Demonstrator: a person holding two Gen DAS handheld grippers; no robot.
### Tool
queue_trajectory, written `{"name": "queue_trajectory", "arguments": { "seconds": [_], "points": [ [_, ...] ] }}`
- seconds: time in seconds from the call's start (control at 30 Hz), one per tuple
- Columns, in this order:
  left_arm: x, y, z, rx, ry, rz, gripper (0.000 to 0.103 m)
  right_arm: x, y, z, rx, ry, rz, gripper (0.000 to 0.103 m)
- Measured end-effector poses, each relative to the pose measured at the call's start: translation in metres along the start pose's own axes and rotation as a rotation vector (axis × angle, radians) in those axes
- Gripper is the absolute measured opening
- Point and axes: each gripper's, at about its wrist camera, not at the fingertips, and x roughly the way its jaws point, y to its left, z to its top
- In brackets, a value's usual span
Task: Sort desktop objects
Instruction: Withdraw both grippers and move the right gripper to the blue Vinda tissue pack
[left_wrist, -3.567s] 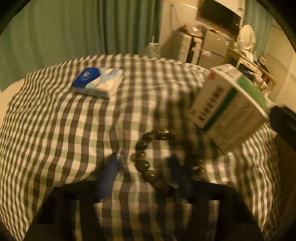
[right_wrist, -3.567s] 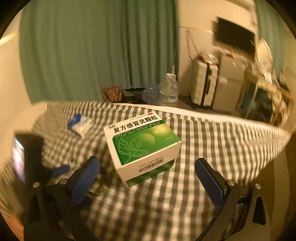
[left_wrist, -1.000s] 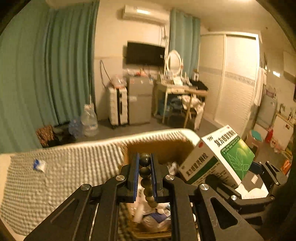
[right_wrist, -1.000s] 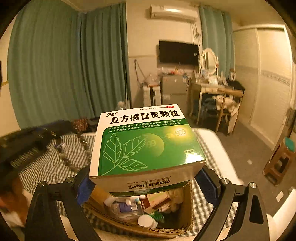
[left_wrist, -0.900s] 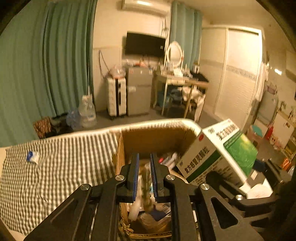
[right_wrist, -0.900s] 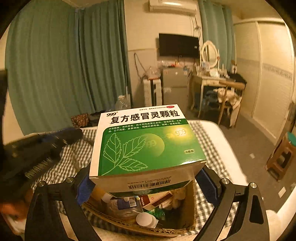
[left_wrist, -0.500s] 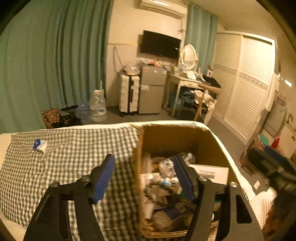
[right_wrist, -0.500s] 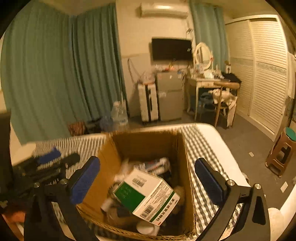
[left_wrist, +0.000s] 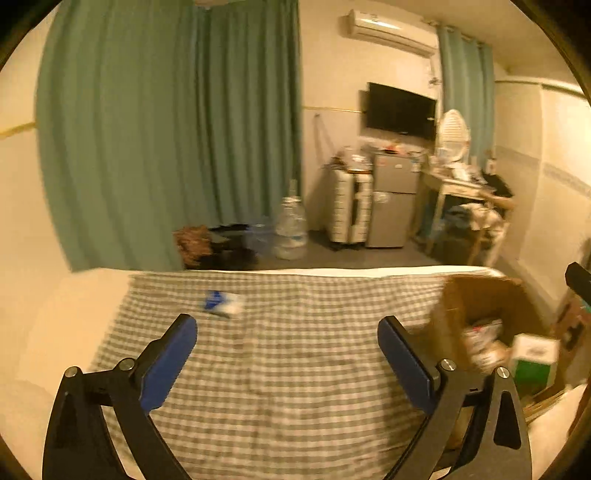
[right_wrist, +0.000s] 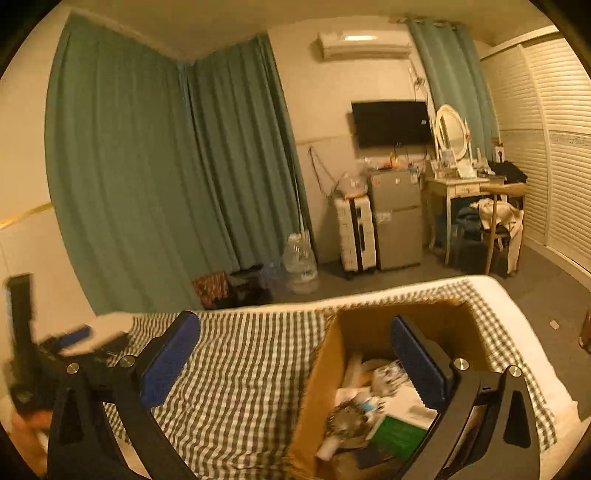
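A blue and white tissue pack (left_wrist: 221, 303) lies on the checked cloth (left_wrist: 295, 369) at the far middle-left. My left gripper (left_wrist: 286, 354) is open and empty above the cloth, well short of the pack. A brown cardboard box (left_wrist: 480, 295) stands at the right, with the green and white medicine box (left_wrist: 533, 360) inside among other items. My right gripper (right_wrist: 295, 354) is open and empty above the left part of the cardboard box (right_wrist: 332, 350); the medicine box (right_wrist: 397, 435) lies in it. The left gripper (right_wrist: 59, 347) shows blurred at the left there.
The checked cloth covers a bed whose far edge (left_wrist: 295, 272) drops to the floor. Beyond stand green curtains (left_wrist: 166, 147), a water jug (left_wrist: 291, 232), a suitcase (left_wrist: 351, 206), a small fridge (left_wrist: 393, 206) and a dressing table (right_wrist: 465, 184).
Both grippers opened: the bead bracelet and the medicine box dropped into the cardboard box. Since then both grippers have swung left, the left one away from the box toward the tissue pack.
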Motion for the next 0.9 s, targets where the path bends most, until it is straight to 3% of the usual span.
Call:
{"name": "queue_trajectory", "arguments": {
  "seconds": [0.1,0.17,0.3,0.4,0.5,0.63,0.77,0.9],
  "points": [
    [-0.009,0.051,-0.002,0.013,-0.040,0.069,0.103,0.016,0.019,-0.015,0.041,0.028,0.040,0.103],
    [-0.011,0.086,-0.002,-0.038,-0.064,0.099,0.103,0.031,0.044,-0.029,0.048,0.075,0.055,0.103],
    [0.000,0.148,-0.003,-0.180,-0.064,0.073,0.103,0.059,0.100,-0.046,-0.012,0.126,0.049,0.103],
    [0.019,0.175,-0.009,-0.186,-0.055,0.094,0.103,0.092,0.150,-0.050,-0.062,0.132,0.016,0.103],
    [0.039,0.194,-0.017,-0.193,-0.011,0.102,0.103,0.138,0.198,-0.053,-0.037,0.163,0.044,0.103],
    [0.064,0.228,-0.025,-0.307,0.073,0.068,0.103,0.228,0.260,-0.063,0.033,0.243,0.039,0.103],
    [0.079,0.247,-0.034,-0.379,0.120,0.078,0.103,0.326,0.302,-0.085,0.116,0.326,-0.005,0.103],
    [0.091,0.255,-0.041,-0.397,0.140,0.091,0.103,0.402,0.324,-0.124,0.036,0.404,-0.133,0.103]
  ]
}}
